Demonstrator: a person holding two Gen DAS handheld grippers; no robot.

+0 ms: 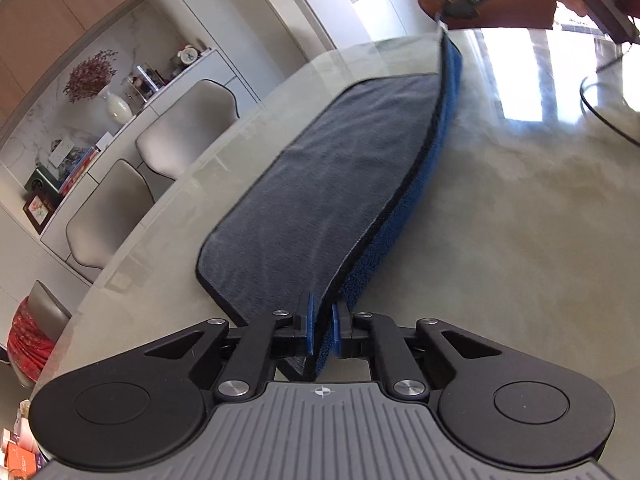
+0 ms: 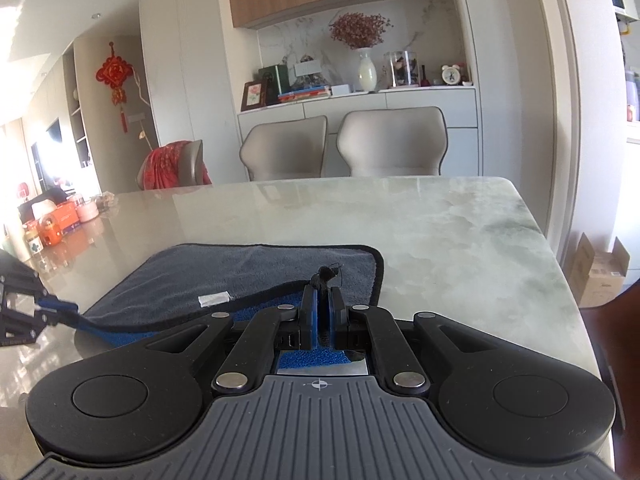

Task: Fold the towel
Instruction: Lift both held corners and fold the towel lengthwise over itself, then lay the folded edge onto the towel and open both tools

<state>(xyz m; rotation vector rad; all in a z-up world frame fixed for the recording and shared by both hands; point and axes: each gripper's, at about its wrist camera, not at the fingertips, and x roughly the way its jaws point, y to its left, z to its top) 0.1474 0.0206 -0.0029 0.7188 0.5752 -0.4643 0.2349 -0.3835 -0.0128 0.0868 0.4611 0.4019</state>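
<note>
Pinching one corner of the towel (image 1: 320,184) between narrow-set fingers, left gripper (image 1: 323,328) clamped on both layers, grey side up, blue side beneath. Stretching ahead of the fingers across the marble table (image 1: 500,220), folded edge raised in a line toward the right gripper (image 1: 444,14) at the far corner. Beyond the fingertips to the left, two pale chairs (image 1: 188,128) tucked at the table edge, a sideboard behind with a vase of dried flowers (image 1: 116,104). To the right of the fingers, bare tabletop with window glare.

Closed tight likewise in the right wrist view, right gripper (image 2: 323,314) holding a towel (image 2: 256,268) corner with its black loop sticking up above the fingertips. Grey cloth spread ahead and left of the fingers, white label (image 2: 214,299) on the hem. Left gripper (image 2: 48,308) far to the left, gripping the opposite corner. Boxes and jars (image 2: 60,224) on the table's far left end, well apart from the cloth.
</note>
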